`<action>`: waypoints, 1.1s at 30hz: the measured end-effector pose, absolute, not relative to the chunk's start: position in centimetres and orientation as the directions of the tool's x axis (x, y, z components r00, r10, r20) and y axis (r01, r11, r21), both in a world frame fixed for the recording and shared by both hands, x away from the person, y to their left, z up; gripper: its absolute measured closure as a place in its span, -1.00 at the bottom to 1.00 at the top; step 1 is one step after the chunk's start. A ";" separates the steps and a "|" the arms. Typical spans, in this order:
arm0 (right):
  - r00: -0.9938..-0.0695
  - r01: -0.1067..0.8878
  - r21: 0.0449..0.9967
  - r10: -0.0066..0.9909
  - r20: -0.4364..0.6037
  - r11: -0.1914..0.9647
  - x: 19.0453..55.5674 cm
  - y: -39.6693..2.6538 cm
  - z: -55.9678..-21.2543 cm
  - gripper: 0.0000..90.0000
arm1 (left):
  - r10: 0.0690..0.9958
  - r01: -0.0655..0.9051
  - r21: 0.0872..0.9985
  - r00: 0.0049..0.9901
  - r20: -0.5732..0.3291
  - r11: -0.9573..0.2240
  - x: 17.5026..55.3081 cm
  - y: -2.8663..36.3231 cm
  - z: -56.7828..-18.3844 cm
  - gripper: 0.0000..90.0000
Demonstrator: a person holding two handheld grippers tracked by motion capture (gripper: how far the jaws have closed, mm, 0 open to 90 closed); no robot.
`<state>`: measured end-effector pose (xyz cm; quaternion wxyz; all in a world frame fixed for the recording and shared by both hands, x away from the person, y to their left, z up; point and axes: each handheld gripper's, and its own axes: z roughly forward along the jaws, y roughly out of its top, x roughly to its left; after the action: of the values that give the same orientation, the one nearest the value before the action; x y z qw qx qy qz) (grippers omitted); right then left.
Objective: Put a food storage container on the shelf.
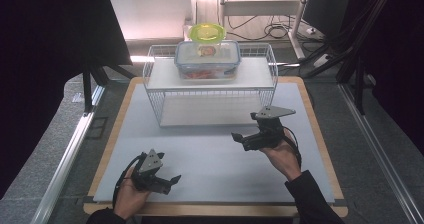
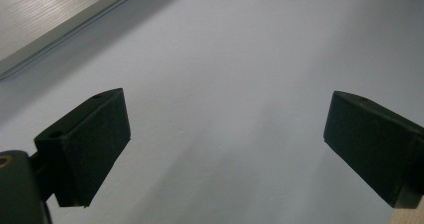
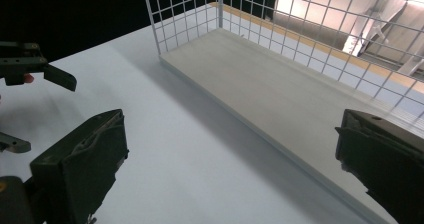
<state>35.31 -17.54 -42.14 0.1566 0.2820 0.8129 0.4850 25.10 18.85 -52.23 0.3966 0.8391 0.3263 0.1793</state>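
A clear food container [image 1: 207,59] with a blue-rimmed lid stands on the top shelf of a white wire rack [image 1: 148,79]. Behind it sits a round container with a yellow-green lid [image 1: 207,33]. My right gripper [image 1: 245,128] hangs just in front of the rack's right half, open, with nothing between its jaws. In the right gripper view the right gripper [image 3: 230,169] faces the rack's bare lower shelf [image 3: 260,79]. My left gripper [image 1: 169,183] rests low at the near left of the table, open and holding nothing. In the left gripper view the left gripper [image 2: 225,149] looks onto plain mat.
A pale grey mat [image 1: 215,159] covers the wooden table, and the rack stands at its far middle. The left gripper [image 3: 30,69] shows at the left edge of the right gripper view. Metal rails run along both sides of the table, and cables lie on the floor behind.
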 end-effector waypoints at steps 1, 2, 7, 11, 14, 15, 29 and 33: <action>-0.790 0.308 0.878 0.613 0.021 0.367 35.1 -17.7 -42.2 -1.00 | 0.690 0.405 0.783 0.723 0.042 -0.472 25.1 18.9 -52.2 -0.90; -0.789 0.310 0.878 0.614 0.023 0.364 34.9 -17.8 -42.3 -1.00 | 0.689 0.404 0.784 0.723 0.042 -0.472 25.1 18.9 -52.2 -0.90; -0.779 0.315 0.878 0.627 0.022 0.360 34.1 -18.6 -42.7 -1.00 | 0.689 0.404 0.784 0.724 0.041 -0.472 25.1 18.8 -52.2 -0.90; -0.771 0.321 0.874 0.636 0.018 0.365 33.6 -19.1 -43.2 -1.00 | 0.688 0.402 0.783 0.724 0.044 -0.474 25.1 18.8 -52.2 -0.90; -0.766 0.328 0.872 0.642 0.020 0.364 33.4 -19.6 -43.6 -1.00 | 0.688 0.403 0.782 0.725 0.045 -0.475 25.1 18.8 -52.2 -0.90; -0.765 0.330 0.871 0.643 0.020 0.366 33.3 -19.7 -43.7 -1.00 | 0.688 0.403 0.782 0.724 0.045 -0.475 25.1 18.8 -52.2 -0.90; -0.730 0.344 0.859 0.683 -0.010 0.380 31.7 -21.6 -44.6 -1.00 | 0.689 0.406 0.781 0.723 0.042 -0.474 25.1 18.8 -52.2 -0.90; -0.723 0.343 0.860 0.691 -0.016 0.378 31.1 -22.1 -44.7 -1.00 | 0.690 0.407 0.781 0.723 0.041 -0.474 25.1 18.8 -52.2 -0.90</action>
<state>31.11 -22.09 -44.69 0.1906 0.3200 0.8079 0.4567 25.07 18.77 -52.23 0.3956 0.8396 0.3268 0.1785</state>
